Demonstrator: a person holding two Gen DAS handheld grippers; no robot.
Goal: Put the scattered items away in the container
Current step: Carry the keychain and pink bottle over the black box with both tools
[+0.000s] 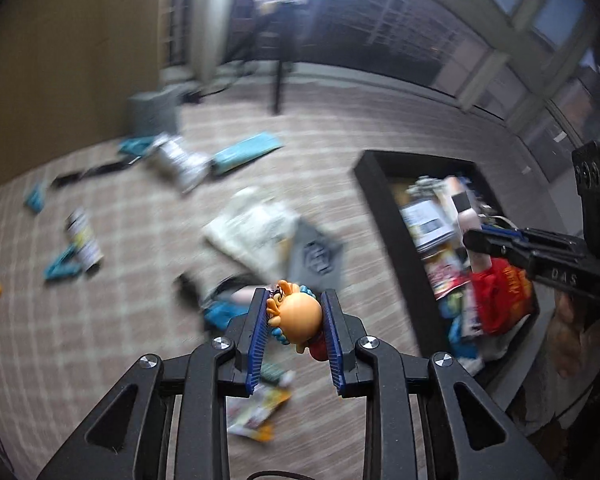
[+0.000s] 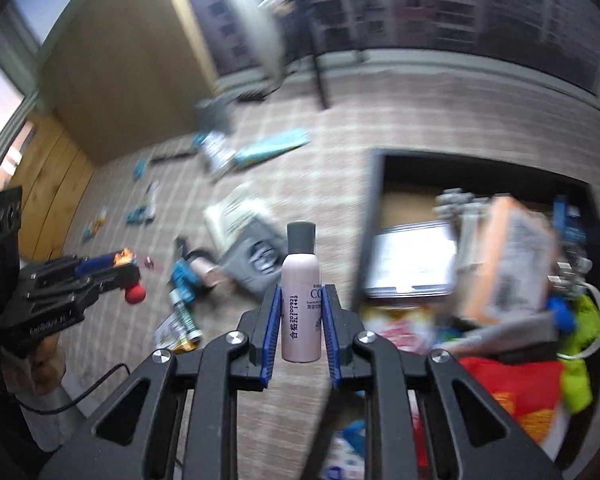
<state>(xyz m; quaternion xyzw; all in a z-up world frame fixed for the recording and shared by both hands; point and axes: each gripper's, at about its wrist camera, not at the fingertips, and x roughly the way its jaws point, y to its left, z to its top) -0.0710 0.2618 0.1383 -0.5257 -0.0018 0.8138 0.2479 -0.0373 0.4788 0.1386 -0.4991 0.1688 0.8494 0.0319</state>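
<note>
A small orange cartoon figurine is clamped between the blue pads of the left gripper, whose jaws are narrowed onto its rounded head. A pale pink spray bottle with a grey cap is held upright between the pads of the right gripper, the jaws closed against its sides. The black container is seen on the right of the checked carpet, already crowded with boxes, a red bag and a green item. Both held things are lifted above the floor, near the container's left wall. Blurred teal packets, a newspaper and a grey pouch are scattered across the carpet.
</note>
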